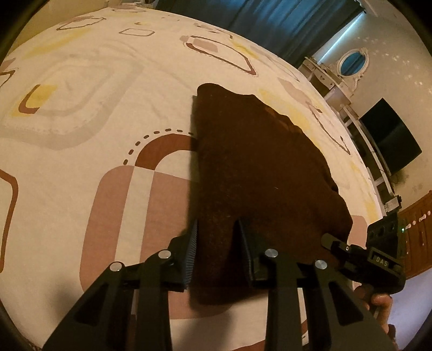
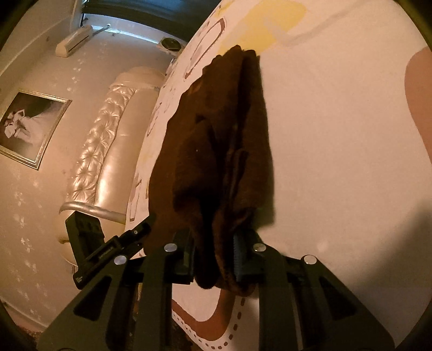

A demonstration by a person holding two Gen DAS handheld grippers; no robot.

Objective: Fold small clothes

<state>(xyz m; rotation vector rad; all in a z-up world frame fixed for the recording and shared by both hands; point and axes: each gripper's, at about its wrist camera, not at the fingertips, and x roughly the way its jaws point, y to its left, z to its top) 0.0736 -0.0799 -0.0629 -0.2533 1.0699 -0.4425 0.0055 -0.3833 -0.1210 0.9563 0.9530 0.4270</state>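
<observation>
Two tools are clenched on one dark brown fuzzy cloth: my left tool (image 1: 217,237) grips its near edge between ribbed fingers (image 1: 191,251), and my right tool (image 2: 213,253) pinches a bunched fold of the same dark brown fuzzy cloth (image 2: 216,151) between its blue-ribbed pads. In the left wrist view the cloth (image 1: 256,162) spreads away from the tool over the bed, its far edge lying on the cream bedsheet printed with brown, pink and yellow rounded squares (image 1: 94,108). My right tool (image 1: 351,251) shows at that view's right edge, beside the cloth. Beyond the bed stand a black flat screen (image 1: 391,140) and blue curtains (image 1: 283,21). The right wrist view shows a tufted cream headboard (image 2: 108,140) and a framed picture (image 2: 29,127) on the wall.
</observation>
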